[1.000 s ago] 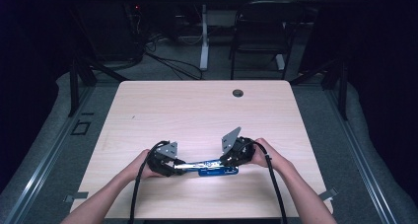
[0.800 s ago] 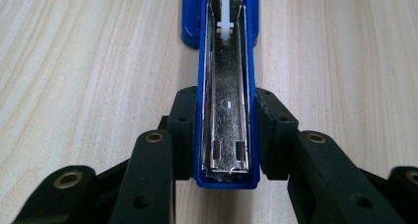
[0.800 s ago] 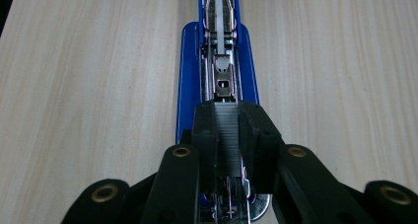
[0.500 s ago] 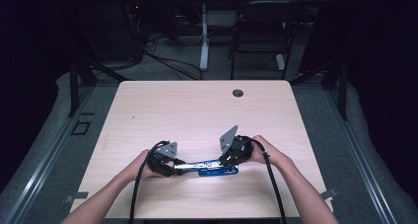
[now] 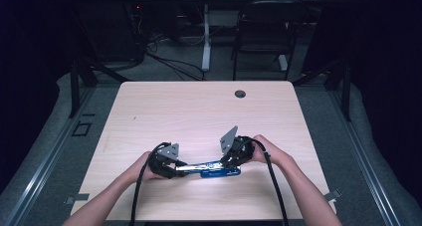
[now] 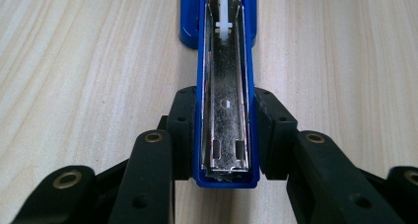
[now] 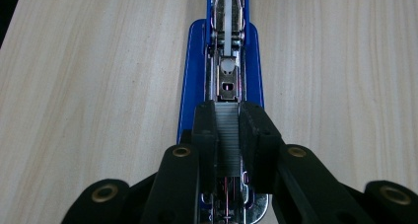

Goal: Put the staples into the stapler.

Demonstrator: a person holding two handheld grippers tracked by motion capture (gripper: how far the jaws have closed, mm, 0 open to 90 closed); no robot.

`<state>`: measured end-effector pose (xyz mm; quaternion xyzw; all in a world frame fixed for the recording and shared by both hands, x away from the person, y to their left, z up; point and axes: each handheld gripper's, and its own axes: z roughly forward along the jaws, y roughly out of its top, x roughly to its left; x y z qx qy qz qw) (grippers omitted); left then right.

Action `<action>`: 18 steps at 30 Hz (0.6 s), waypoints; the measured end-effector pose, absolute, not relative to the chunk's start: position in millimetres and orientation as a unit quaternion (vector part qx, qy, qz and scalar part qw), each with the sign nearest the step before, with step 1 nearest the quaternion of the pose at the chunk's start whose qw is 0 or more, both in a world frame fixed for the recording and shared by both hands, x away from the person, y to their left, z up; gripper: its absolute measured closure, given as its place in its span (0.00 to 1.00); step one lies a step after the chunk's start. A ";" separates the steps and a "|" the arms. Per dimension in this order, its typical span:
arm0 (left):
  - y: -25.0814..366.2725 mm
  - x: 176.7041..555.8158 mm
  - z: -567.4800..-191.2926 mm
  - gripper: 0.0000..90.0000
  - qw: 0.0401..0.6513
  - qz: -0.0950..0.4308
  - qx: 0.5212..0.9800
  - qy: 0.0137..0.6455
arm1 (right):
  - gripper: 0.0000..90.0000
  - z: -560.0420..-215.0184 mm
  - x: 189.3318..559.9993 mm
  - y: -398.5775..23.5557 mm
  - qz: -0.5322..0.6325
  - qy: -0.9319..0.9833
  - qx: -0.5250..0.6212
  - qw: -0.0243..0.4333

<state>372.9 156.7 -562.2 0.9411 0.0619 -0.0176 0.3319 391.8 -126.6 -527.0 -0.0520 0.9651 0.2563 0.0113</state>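
The left gripper (image 6: 224, 155) is closed on the top arm (image 6: 226, 93) of a blue stapler (image 5: 211, 168), its pads pressing both blue sides, so the arm lies open and flat and the metal inside faces up. The right gripper (image 7: 227, 135) is closed on a strip of staples (image 7: 227, 128), which it holds over the metal channel (image 7: 227, 83) of the stapler base. I judge that one hand keeps the stapler open and steady while the other loads the staples. The stapler lies on the near part of the table (image 5: 199, 111), between both hands, well apart from the small round hole (image 5: 240, 93) at the far edge.

In the high view the grippers cover most of the stapler. Whether the strip already sits in the channel I cannot tell. The room behind the table is very dark; only a chair (image 5: 261, 32) and some cables are clear there.
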 end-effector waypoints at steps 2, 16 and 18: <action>156.6 372.7 -562.1 0.73 0.332 -0.017 0.941 0.062 | 0.87 -526.8 391.9 -126.1 0.256 0.965 -0.053 0.011; 156.7 372.7 -562.3 0.73 0.332 -0.017 0.941 0.061 | 0.87 -525.2 393.3 -126.7 0.249 0.967 -0.058 0.018; 156.7 372.6 -562.3 0.73 0.332 -0.017 0.941 0.062 | 0.87 -525.6 393.6 -126.8 0.250 0.966 -0.057 0.018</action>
